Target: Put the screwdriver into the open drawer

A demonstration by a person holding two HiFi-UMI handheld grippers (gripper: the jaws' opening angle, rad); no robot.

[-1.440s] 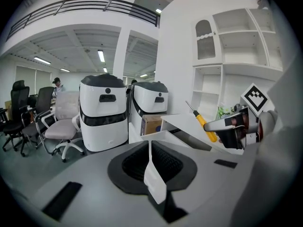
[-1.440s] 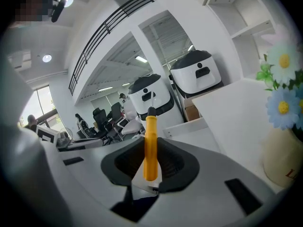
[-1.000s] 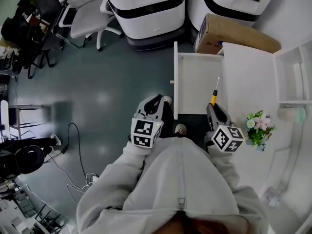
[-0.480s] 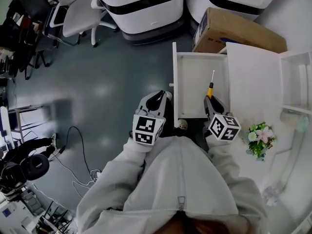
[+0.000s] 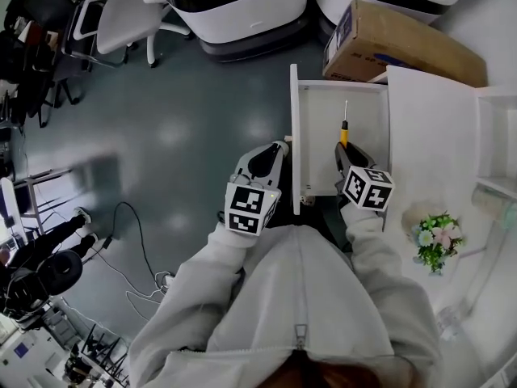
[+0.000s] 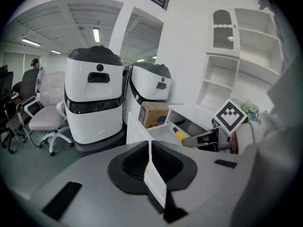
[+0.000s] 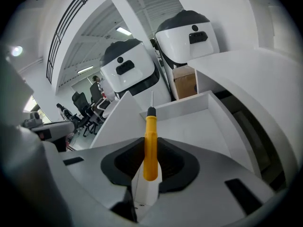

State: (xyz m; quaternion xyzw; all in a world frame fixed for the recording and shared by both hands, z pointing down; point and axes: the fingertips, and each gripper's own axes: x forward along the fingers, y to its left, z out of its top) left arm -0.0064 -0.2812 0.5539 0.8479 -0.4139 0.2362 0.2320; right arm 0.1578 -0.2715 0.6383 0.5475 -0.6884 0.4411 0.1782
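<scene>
The screwdriver (image 5: 343, 131) has a yellow handle and a thin metal shaft that points away from me. My right gripper (image 5: 344, 149) is shut on its handle and holds it over the inside of the open white drawer (image 5: 319, 156). In the right gripper view the handle (image 7: 150, 145) sits upright between the jaws, with the drawer's floor (image 7: 194, 124) beyond it. My left gripper (image 5: 278, 149) hangs just left of the drawer's front panel, its jaws together (image 6: 150, 151) with nothing in them. The left gripper view also shows the screwdriver (image 6: 179, 135) above the drawer.
A cardboard box (image 5: 404, 39) lies behind the drawer, by two big white-and-black machines (image 5: 234, 2). The white cabinet top (image 5: 432, 128) and a pot of flowers (image 5: 435, 239) are to the right. An office chair (image 5: 121, 14) and floor cables (image 5: 133, 217) are at the left.
Both grippers have moved forward and down toward the drawer. The screwdriver, which was over the drawer's near end, now sits further in over its floor.
</scene>
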